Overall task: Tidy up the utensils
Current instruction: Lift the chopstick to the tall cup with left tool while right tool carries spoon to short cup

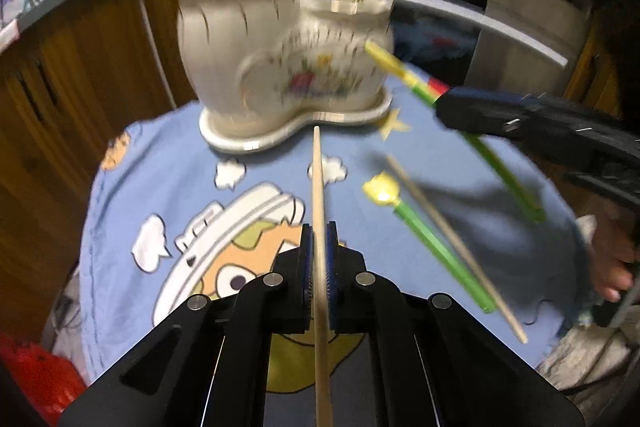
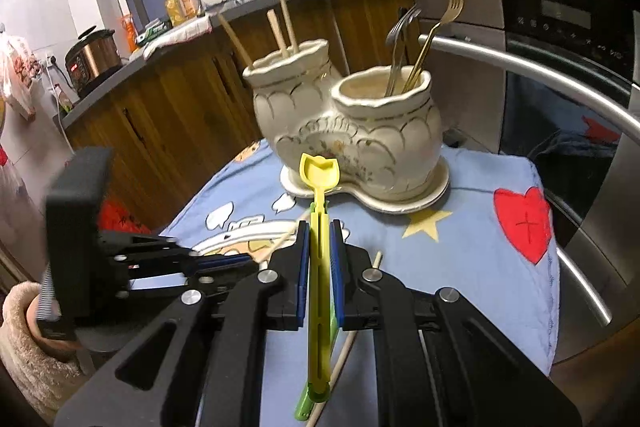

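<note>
I have a chopstick (image 1: 319,211) pinched in my left gripper (image 1: 319,267) and a yellow-green spoon (image 2: 320,247) clamped in my right gripper (image 2: 320,267), both aimed at the holder (image 2: 344,131) ahead on the blue cloth (image 2: 480,187). Judging by this, next is lifting each over its cup rim: chopstick to the taller cup with the other sticks, spoon beside the forks (image 2: 424,39). There is open room above, but the rims and standing handles crowd the drop.

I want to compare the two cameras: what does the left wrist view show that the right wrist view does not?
Only the left wrist view shows the left gripper shut on a wooden chopstick and a green-handled spoon lying on the cloth. Only the right wrist view shows the right gripper shut on a yellow spoon, plus a red heart on the cloth. Both show the ceramic holder with chopsticks and forks.
</note>
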